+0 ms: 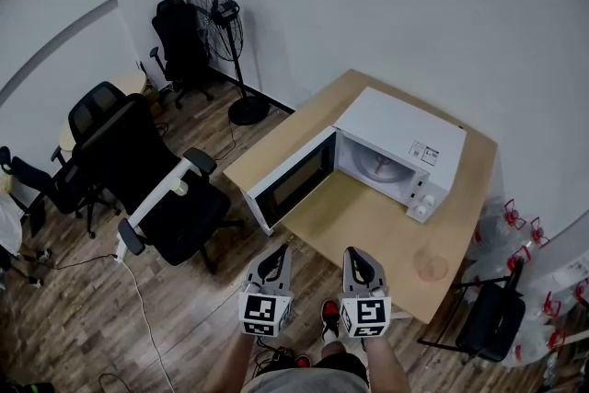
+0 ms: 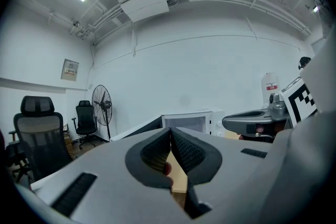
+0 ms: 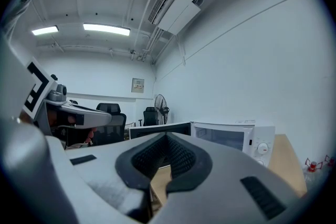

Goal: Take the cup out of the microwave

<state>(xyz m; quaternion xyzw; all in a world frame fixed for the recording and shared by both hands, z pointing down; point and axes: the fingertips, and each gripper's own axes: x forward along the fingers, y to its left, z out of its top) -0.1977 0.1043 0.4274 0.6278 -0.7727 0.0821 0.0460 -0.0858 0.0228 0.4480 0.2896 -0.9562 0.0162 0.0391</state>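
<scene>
Grippers both pressed together, nothing between the pads: left gripper (image 1: 274, 255) and right gripper (image 1: 360, 259) sit side by side in front of the microwave (image 1: 405, 138), short of the worktop (image 1: 363, 221), touching nothing. Microwave door (image 1: 290, 179) stands open. Cup (image 1: 430, 267) — a faint pinkish ring — stands on the worktop outside the microwave, before its knob end. Pale shape inside the microwave is too blurred to name.

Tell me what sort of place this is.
Most likely an office or a workroom, not a home kitchen. Black swivel office chairs stand on the wood floor, a pedestal fan stands by the bare white wall, and the white microwave sits with its door open on a plain wooden table.
</scene>
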